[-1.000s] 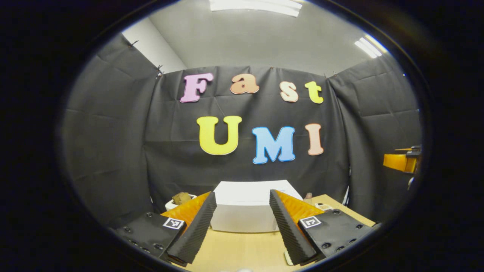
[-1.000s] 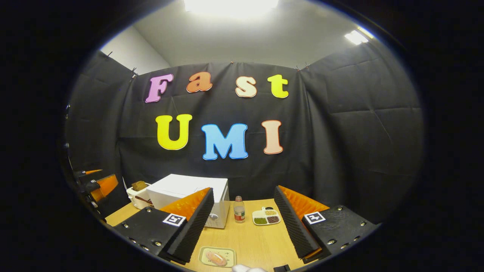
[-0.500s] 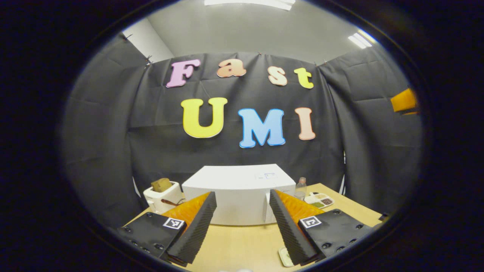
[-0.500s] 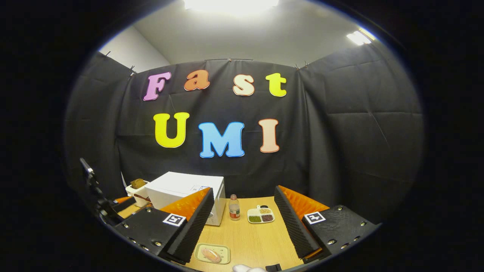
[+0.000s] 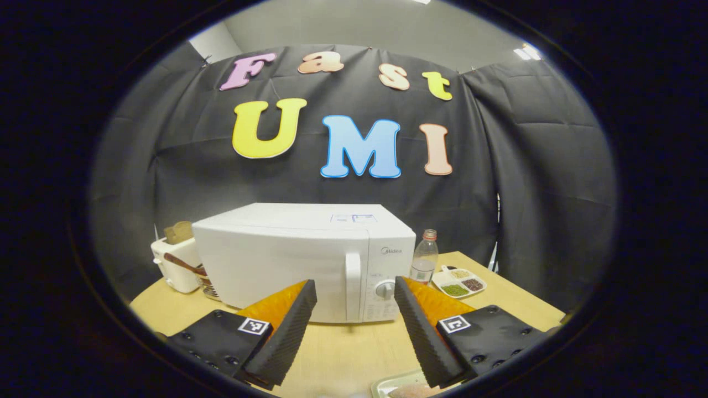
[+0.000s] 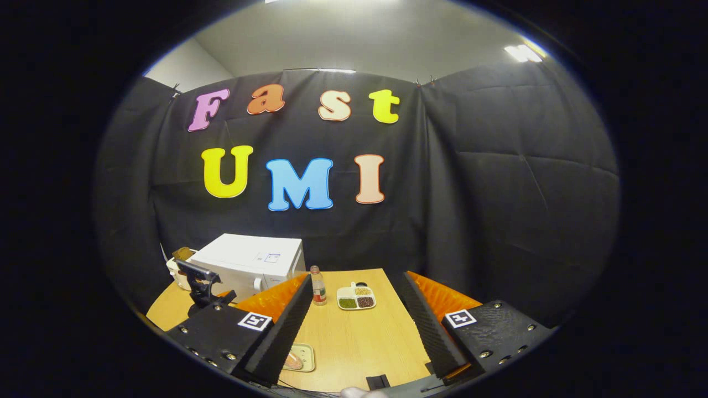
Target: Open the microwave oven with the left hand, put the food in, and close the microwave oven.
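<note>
My left gripper hangs with fingers apart before the boxy white microwave — glossy door shut — on the pale woodgrain bench. My right gripper, fingers apart too; the food tray lies half-hidden behind one finger.

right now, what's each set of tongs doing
Left tongs: open, empty, facing the microwave.
Right tongs: open, empty, above the table.

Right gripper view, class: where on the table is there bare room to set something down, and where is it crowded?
Bare table runs from the divided snack dish toward the right tool. The back left is crowded: microwave, toaster, bottle. The food tray takes the near left.
</note>
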The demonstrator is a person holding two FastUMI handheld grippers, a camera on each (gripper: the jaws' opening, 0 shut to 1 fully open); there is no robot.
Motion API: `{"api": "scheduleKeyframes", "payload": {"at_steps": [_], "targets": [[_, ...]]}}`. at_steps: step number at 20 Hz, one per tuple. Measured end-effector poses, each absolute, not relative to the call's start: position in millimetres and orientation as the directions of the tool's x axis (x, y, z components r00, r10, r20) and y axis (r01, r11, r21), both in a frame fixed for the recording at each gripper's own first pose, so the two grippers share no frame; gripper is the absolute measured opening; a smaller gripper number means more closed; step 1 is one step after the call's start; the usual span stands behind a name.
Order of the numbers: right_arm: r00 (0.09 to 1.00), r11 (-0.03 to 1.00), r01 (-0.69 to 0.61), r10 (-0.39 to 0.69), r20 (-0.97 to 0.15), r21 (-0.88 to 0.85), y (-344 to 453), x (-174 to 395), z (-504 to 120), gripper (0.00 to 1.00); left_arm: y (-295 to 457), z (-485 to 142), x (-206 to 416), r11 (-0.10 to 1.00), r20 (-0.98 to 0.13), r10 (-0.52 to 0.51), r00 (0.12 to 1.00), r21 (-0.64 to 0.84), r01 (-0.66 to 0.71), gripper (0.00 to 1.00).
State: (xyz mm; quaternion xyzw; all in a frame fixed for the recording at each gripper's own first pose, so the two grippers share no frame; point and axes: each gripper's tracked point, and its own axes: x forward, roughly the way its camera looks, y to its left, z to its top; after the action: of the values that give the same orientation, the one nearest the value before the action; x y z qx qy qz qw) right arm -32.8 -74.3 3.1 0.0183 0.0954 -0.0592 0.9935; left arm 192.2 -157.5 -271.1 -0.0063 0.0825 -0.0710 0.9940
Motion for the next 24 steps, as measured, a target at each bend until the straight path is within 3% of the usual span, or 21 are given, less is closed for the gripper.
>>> {"api": "scheduleKeyframes", "payload": {"at_steps": [6, 14, 18, 19, 24], "targets": [[0.949, 0.984, 0.172, -0.154, -0.274, 0.041, -84, -26, -30, 0.98, -160, -330, 264, 0.994, -0.227, -0.104, 0.968, 0.019, 0.111, 0.96], [0.944, 0.989, 0.143, -0.123, -0.307, 0.043, -68, -10, -39, 0.98, -169, -342, 284, 0.989, -0.224, -0.149, 0.963, -0.008, 0.151, 0.95], [0.953, 0.992, 0.126, -0.115, -0.279, 0.021, -62, -5, -30, 0.98, -172, -363, 302, 0.981, -0.269, -0.170, 0.948, 0.045, 0.188, 0.52], [0.954, 0.992, 0.126, -0.118, -0.276, 0.012, -62, -5, -29, 0.98, -170, -354, 295, 0.979, -0.254, -0.195, 0.947, 0.006, 0.204, 0.35], [0.953, 0.993, 0.117, -0.105, -0.284, 0.024, -59, -6, -30, 0.98, -163, -352, 285, 0.982, -0.278, -0.181, 0.943, 0.007, 0.190, 0.21]]}}
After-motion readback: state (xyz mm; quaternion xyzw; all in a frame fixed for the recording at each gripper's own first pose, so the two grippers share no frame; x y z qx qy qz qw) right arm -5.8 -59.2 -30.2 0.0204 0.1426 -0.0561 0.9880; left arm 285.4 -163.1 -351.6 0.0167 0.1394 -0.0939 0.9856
